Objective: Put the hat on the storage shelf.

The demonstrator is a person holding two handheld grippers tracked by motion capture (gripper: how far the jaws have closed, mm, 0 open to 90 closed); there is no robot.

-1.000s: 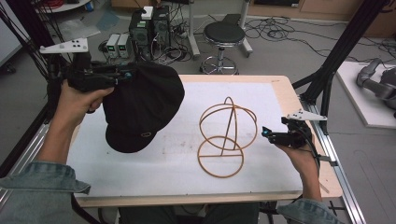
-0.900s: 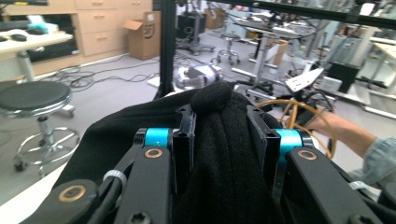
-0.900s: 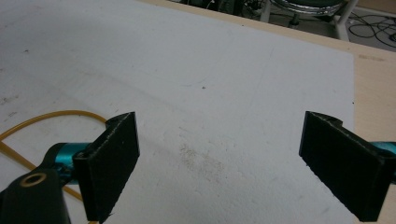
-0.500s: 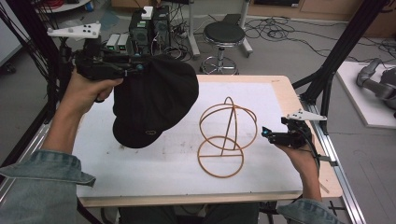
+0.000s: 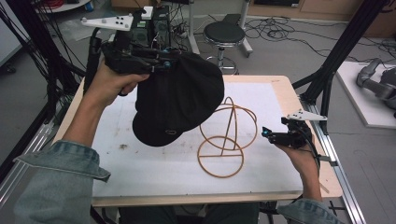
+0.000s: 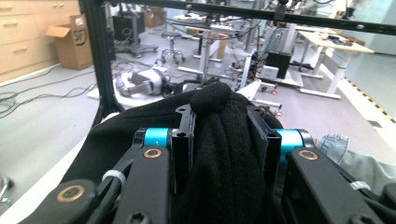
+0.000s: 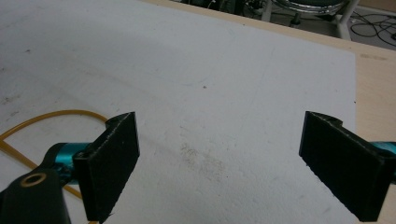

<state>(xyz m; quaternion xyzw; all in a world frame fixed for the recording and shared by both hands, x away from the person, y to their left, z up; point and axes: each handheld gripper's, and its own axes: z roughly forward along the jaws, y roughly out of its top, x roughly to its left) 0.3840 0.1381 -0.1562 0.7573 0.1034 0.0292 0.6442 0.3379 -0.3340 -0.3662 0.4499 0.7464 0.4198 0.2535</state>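
A black cap (image 5: 180,100) hangs in the air over the left half of the table, held up by my left gripper (image 5: 163,64), which is shut on its fabric. In the left gripper view the bunched black cap (image 6: 224,154) is pinched between the two jaws. A golden wire stand (image 5: 227,135), a ring base with a round wire dome, stands right of the cap on the white mat. My right gripper (image 5: 267,133) rests low near the table's right edge, open, with nothing between its fingers (image 7: 114,163). A curve of the wire stand (image 7: 42,119) lies left of its jaws.
The white mat (image 5: 154,163) covers most of the wooden table (image 5: 285,84). Black frame posts (image 5: 336,56) rise at the right and left sides. A round stool (image 5: 224,35) stands behind the table, with cables and equipment on the floor.
My left gripper has lifted the cap up off the mat and carried it right, toward the wire stand. The right gripper has stayed put.
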